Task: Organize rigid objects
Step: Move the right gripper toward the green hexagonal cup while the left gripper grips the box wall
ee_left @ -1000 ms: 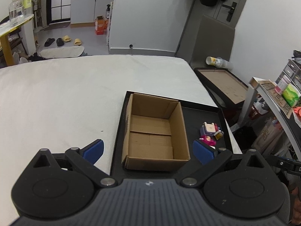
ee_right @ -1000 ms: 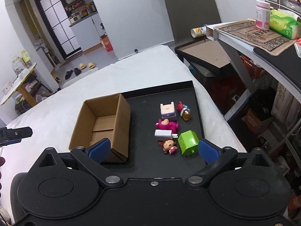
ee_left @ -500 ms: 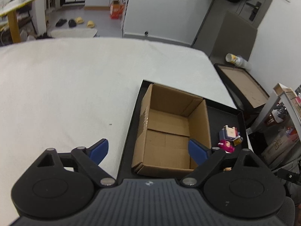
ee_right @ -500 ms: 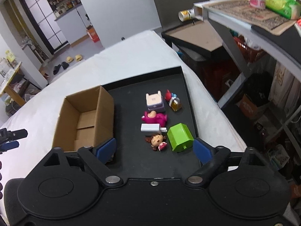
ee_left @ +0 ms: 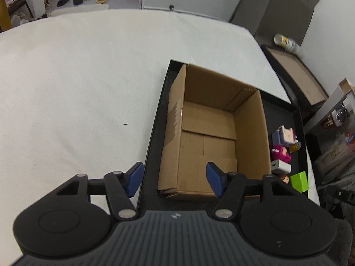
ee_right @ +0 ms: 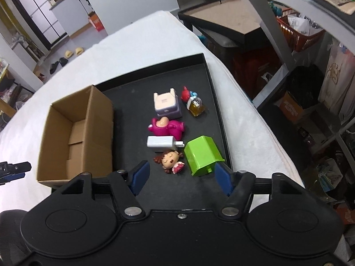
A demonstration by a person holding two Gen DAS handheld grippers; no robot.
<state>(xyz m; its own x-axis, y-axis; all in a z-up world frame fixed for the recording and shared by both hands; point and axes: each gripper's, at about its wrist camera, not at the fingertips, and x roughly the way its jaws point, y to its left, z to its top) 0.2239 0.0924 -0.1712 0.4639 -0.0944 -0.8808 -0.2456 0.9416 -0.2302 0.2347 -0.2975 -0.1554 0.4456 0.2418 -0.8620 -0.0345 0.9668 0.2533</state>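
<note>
An open cardboard box (ee_left: 210, 133) (ee_right: 75, 133) stands empty on the left side of a black tray (ee_right: 206, 71). Beside it on the tray lie a lilac cube toy (ee_right: 166, 104), a small perfume bottle (ee_right: 195, 106), a pink figure (ee_right: 166, 127), a white charger (ee_right: 162, 141), a doll head (ee_right: 169, 160) and a green block (ee_right: 202, 155). My left gripper (ee_left: 174, 179) hovers over the box's near left corner, jaws closing with nothing pressed between them. My right gripper (ee_right: 182, 178) hangs above the doll head and green block, jaws closing, gripping nothing.
The tray sits at the right edge of a white-covered table (ee_left: 77, 88). To the right stand a second black tray of brown board (ee_right: 228, 20), a metal shelf (ee_right: 277, 22) and a red basket (ee_right: 297, 26). The left gripper's tip (ee_right: 13, 168) shows at the right view's left edge.
Both grippers have dropped and moved closer to the tray, tilting further down. Both pairs of jaws have narrowed. Nothing on the tray has moved.
</note>
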